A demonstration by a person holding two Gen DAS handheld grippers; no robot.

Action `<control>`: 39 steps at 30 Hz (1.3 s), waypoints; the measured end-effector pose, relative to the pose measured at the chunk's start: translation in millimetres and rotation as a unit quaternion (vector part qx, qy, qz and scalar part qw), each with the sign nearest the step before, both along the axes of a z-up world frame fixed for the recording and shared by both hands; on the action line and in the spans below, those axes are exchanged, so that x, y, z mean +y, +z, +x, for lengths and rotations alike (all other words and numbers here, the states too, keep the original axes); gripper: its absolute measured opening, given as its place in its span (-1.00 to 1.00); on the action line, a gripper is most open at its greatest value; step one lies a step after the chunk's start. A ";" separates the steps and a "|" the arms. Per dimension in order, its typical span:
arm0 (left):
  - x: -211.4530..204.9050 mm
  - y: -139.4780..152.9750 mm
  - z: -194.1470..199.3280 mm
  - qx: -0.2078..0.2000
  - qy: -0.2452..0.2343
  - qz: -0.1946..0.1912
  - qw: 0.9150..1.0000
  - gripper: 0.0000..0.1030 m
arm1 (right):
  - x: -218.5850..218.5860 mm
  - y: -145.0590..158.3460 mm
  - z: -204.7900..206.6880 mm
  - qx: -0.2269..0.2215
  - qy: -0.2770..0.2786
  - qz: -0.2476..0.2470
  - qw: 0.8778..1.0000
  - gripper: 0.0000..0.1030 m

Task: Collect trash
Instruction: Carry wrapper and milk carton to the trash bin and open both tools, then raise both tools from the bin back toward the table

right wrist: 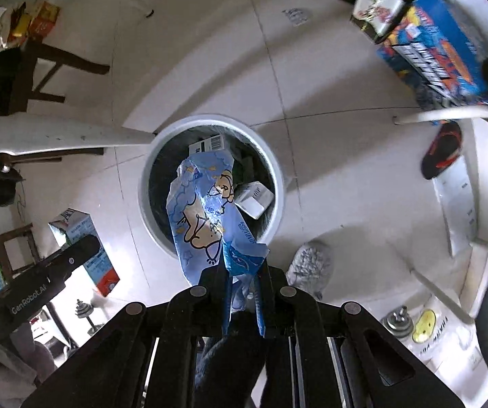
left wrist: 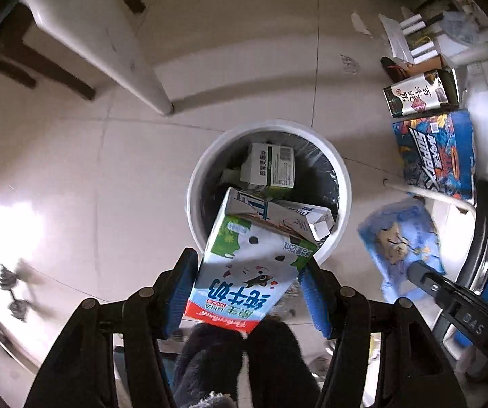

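Note:
A white round trash bin (left wrist: 344, 183) with a black liner stands on the tiled floor and holds several cartons. My left gripper (left wrist: 247, 261) hangs over its near rim, its blue pads against both sides of a tilted milk carton (left wrist: 244, 272) with a cartoon cow. In the right wrist view, my right gripper (right wrist: 242, 272) is shut on a crumpled blue cartoon wrapper (right wrist: 203, 217) that dangles over the bin (right wrist: 278, 183). Each view shows the other gripper beside it: the wrapper (left wrist: 400, 238) at the right, the carton (right wrist: 84, 238) at the left.
A white table leg (left wrist: 114, 54) stands behind the bin. A blue detergent pack (left wrist: 434, 153) and a green-and-white box (left wrist: 420, 95) lie at the right. A black-and-red slipper (right wrist: 442, 149), a grey slipper (right wrist: 312, 265) and small dumbbells (right wrist: 397, 323) are on the floor nearby.

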State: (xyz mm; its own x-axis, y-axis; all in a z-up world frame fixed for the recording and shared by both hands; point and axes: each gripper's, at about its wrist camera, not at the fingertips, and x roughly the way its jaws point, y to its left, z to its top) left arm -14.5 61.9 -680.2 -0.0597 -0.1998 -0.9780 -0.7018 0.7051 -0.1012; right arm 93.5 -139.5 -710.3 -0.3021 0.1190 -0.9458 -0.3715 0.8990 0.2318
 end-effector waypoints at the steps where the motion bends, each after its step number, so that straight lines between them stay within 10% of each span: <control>1: 4.0 -7.8 -3.3 -0.001 0.009 -0.005 1.000 0.38 | 3.4 -9.5 0.6 0.006 0.003 0.003 1.000 -0.74; 4: 11.3 -14.0 -7.2 -0.006 0.026 -0.012 1.000 0.94 | 12.3 -33.1 1.2 0.019 0.010 0.010 1.000 -0.49; 12: 18.2 0.0 -22.3 0.001 0.022 0.057 0.998 0.95 | 11.4 -40.3 -0.7 -0.012 0.032 -0.026 0.999 0.98; 27: -8.6 64.9 -25.9 0.010 -0.015 0.086 0.996 0.95 | 17.0 36.0 -31.0 -0.103 0.083 -0.061 0.989 0.99; 39: -27.1 185.3 -40.3 -0.004 -0.021 0.087 0.996 0.95 | -3.9 166.8 -49.7 -0.125 0.065 -0.038 0.989 0.99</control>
State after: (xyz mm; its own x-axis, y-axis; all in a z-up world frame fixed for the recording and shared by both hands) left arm -54.8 34.8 -494.9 -0.0562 -0.0254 -0.9981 -0.6717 0.7406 0.0190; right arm 43.8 -143.4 -543.5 -0.0658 0.0194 -0.9976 -0.5226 0.8510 0.0510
